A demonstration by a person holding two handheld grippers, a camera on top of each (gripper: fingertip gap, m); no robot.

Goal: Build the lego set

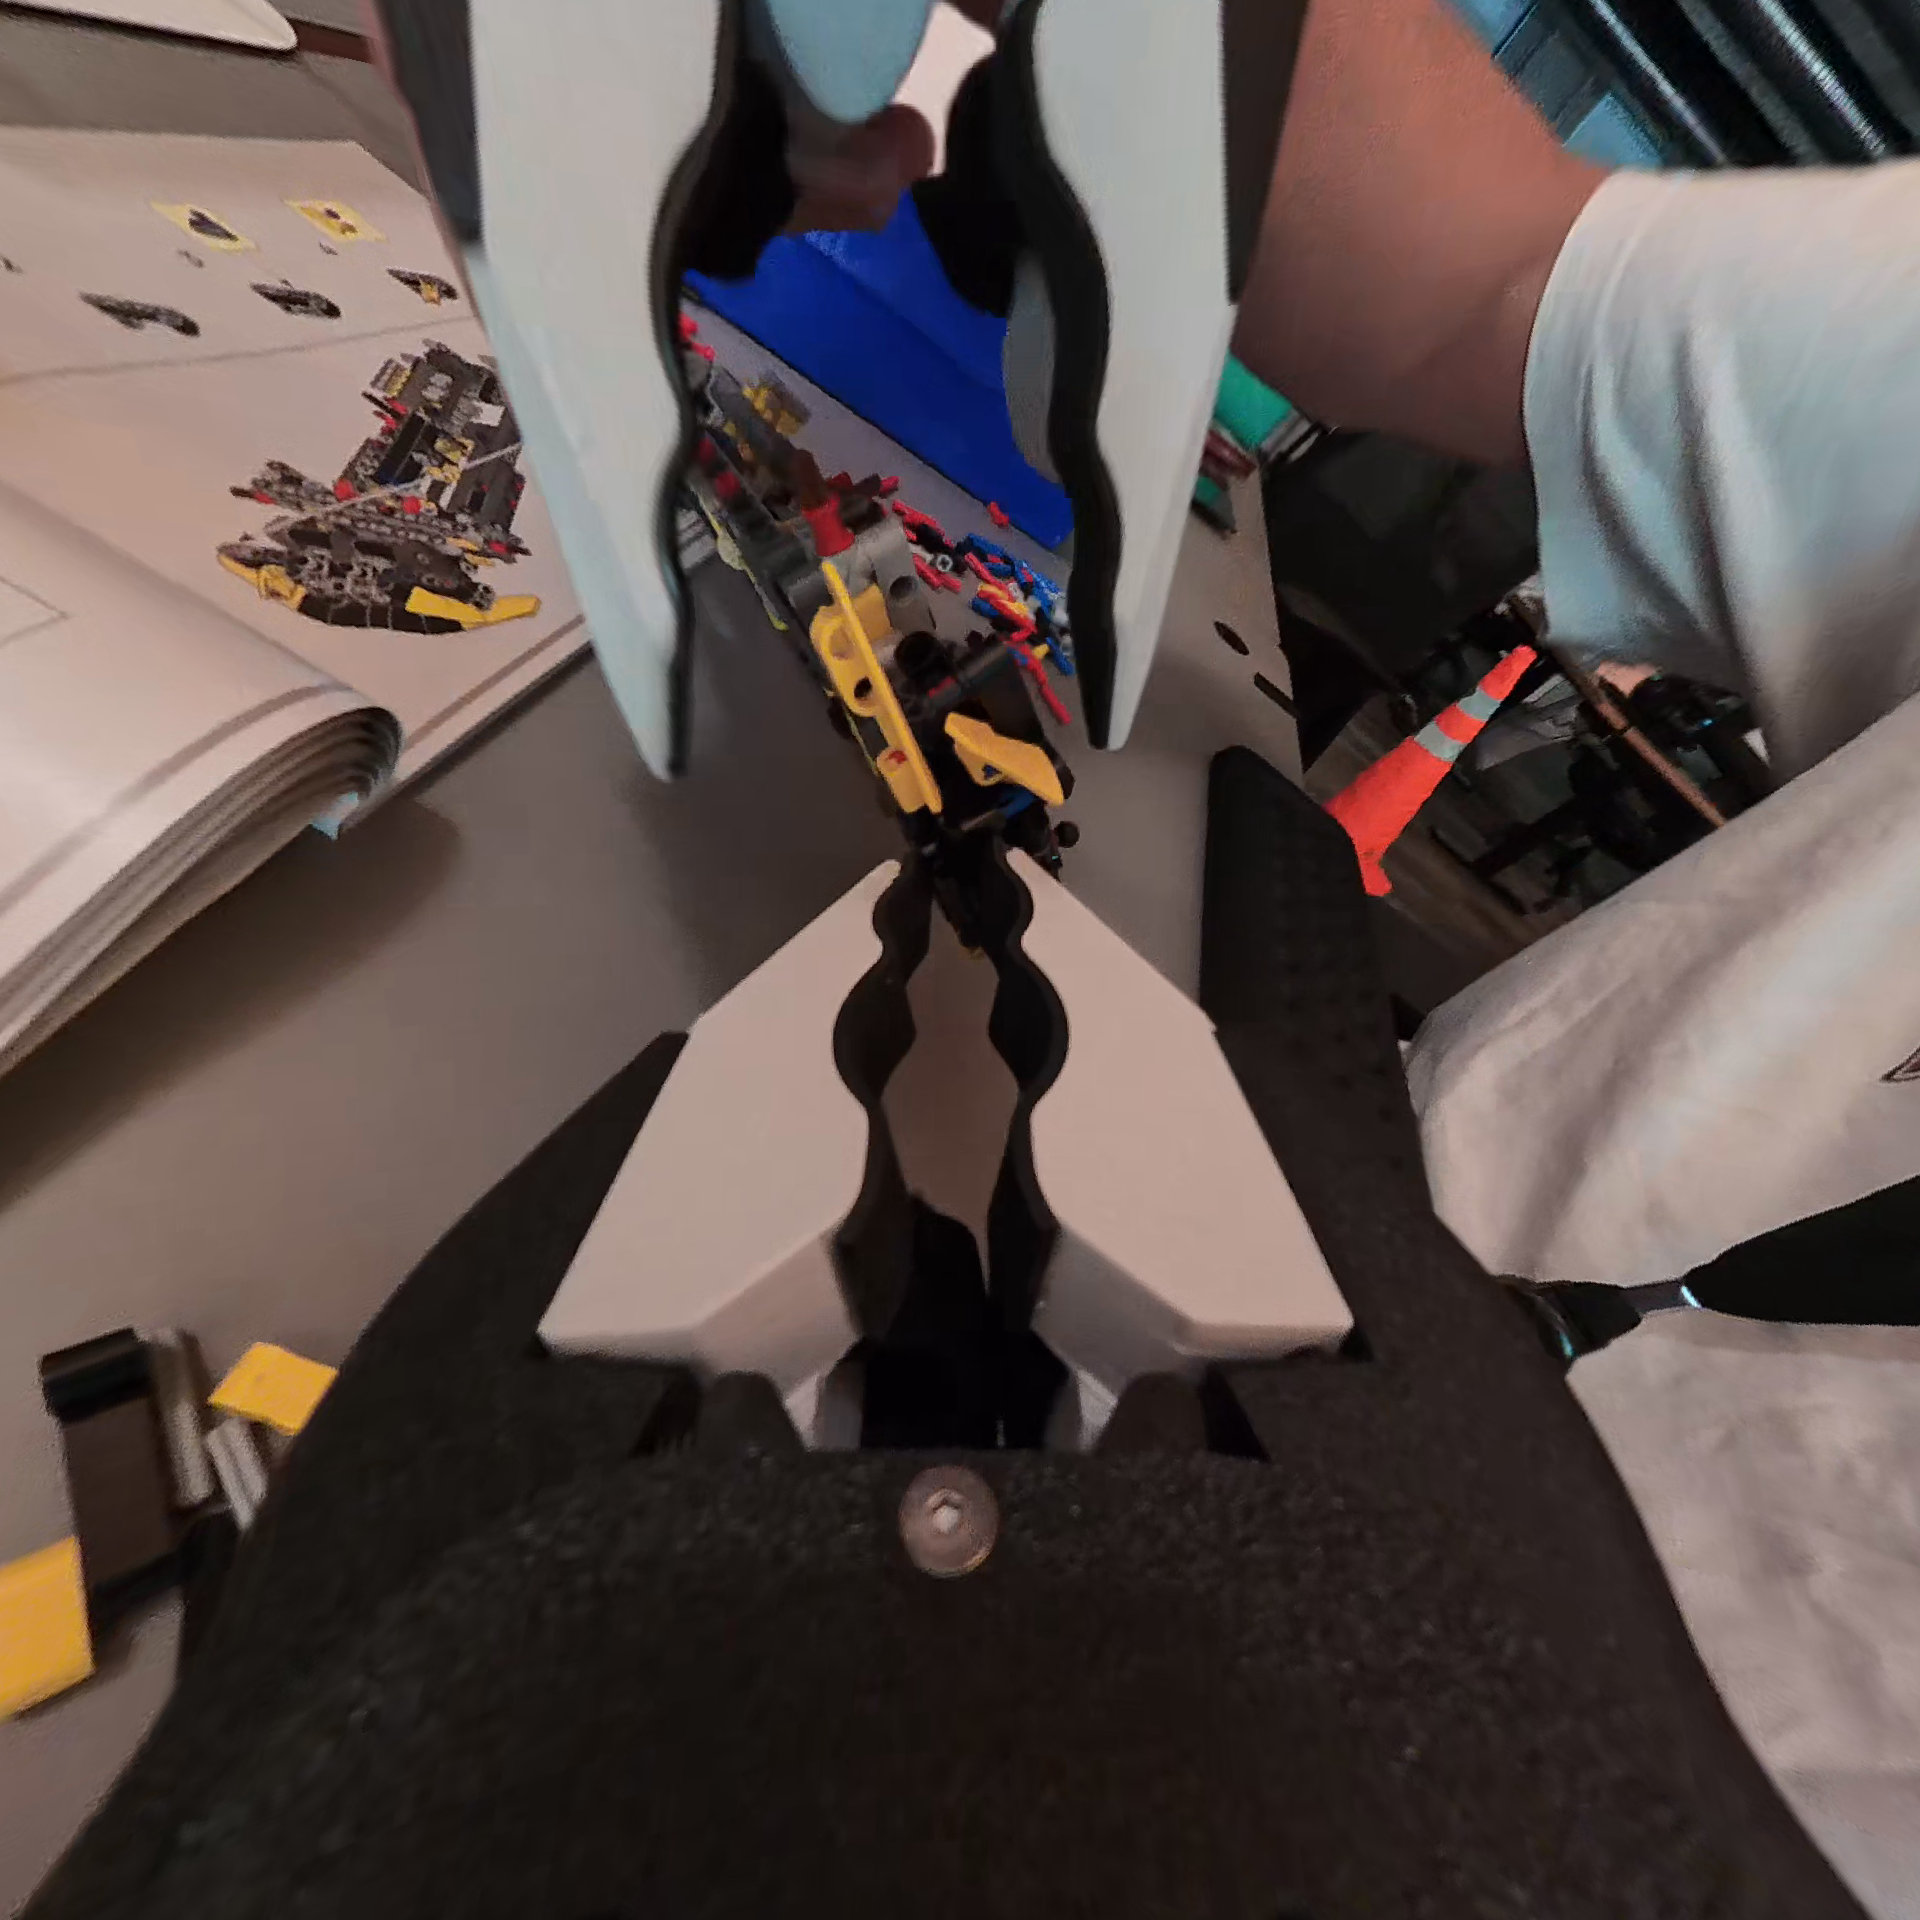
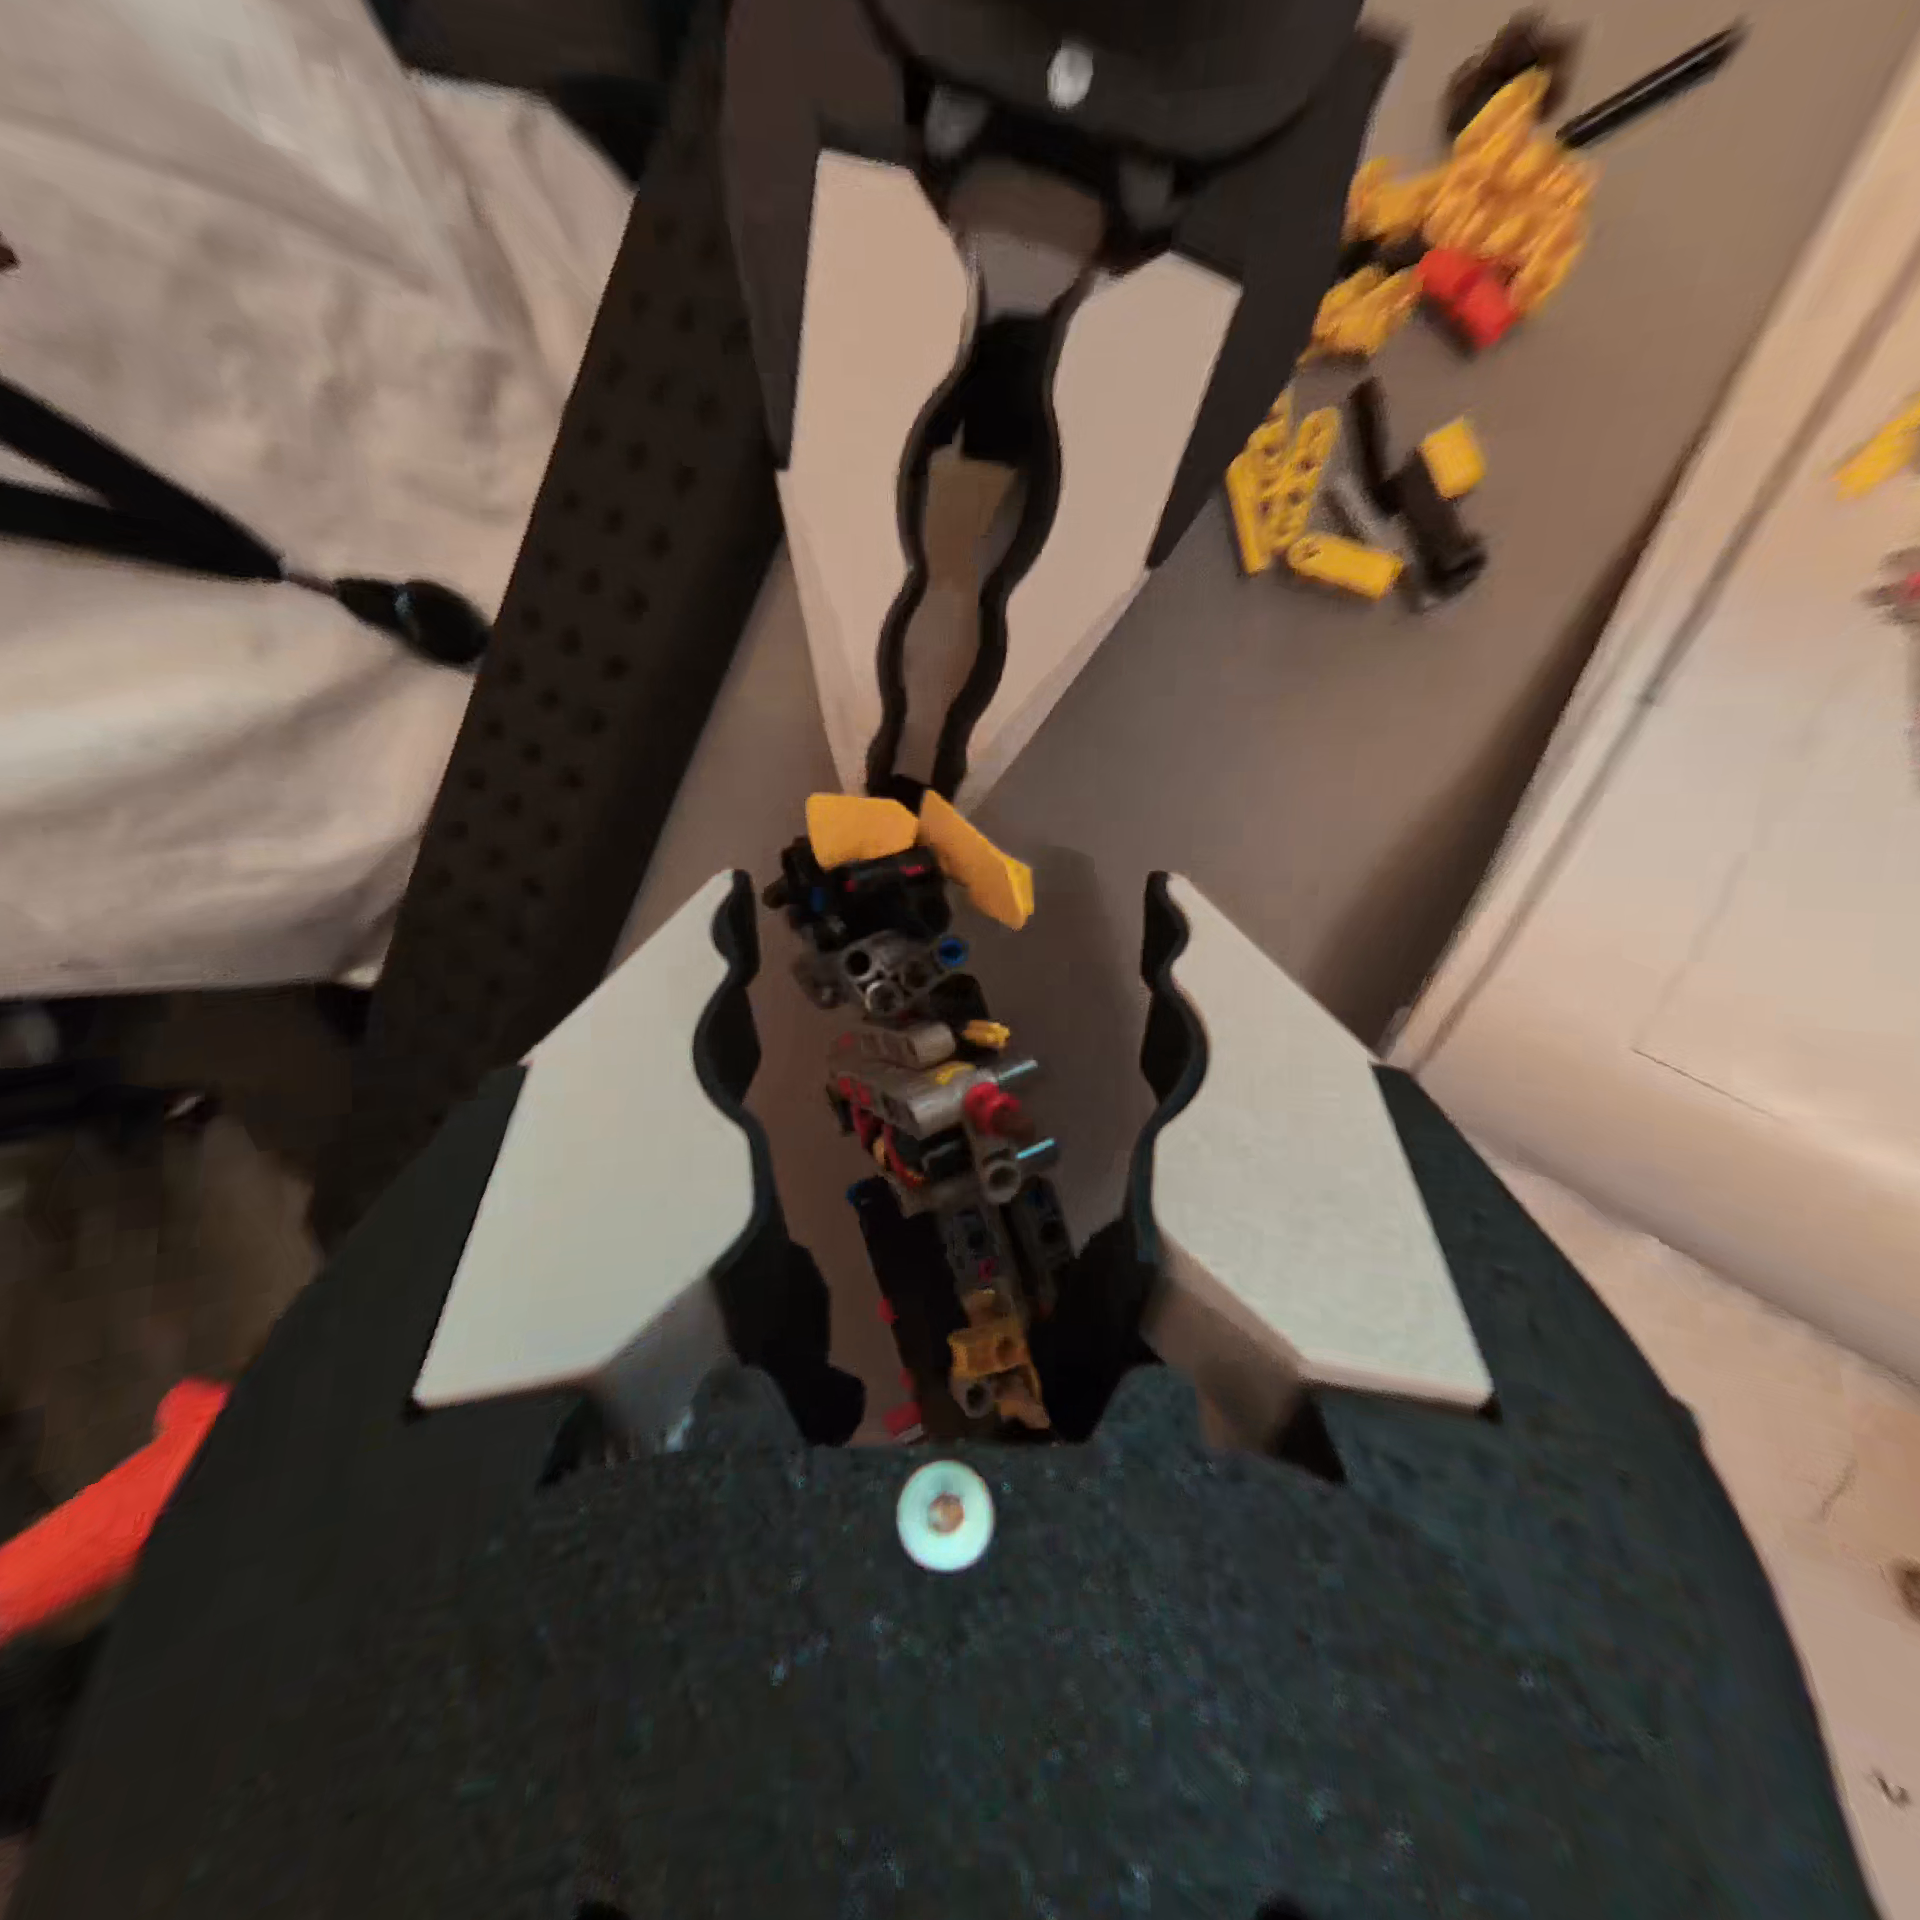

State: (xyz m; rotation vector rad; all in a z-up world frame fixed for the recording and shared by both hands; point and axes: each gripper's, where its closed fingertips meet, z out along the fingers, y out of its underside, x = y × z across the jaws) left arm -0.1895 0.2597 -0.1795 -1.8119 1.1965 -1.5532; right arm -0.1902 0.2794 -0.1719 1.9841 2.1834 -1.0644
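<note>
The grey table (image 1: 540,987) fills most of the left wrist view, and on its left side the open instruction book (image 1: 208,540) lies flat, with pictures of the model on the page. At the right I see my pale shirt (image 1: 1714,1039) and, behind it on the floor, an orange cone (image 1: 1423,758). My left gripper (image 1: 961,883) is clenched on the near end of the lego model (image 1: 904,707), a long thin build of black, grey and yellow parts that is held up above the table. My right gripper (image 1: 883,748) comes from the opposite side, and its jaws are spread wide; the model passes between its white fingers (image 1: 582,416), but I cannot tell if it touches them. In the right wrist view, the model (image 2: 935,1122) runs along the gap between my open fingers (image 2: 613,1143) toward my left gripper (image 2: 914,779), which pinches the far end by the yellow wing pieces (image 2: 966,852). Loose yellow and black pieces (image 2: 1351,499) lie on the table to the right, and a small pile of red and blue pins (image 1: 1008,603) lies beyond the model.
</note>
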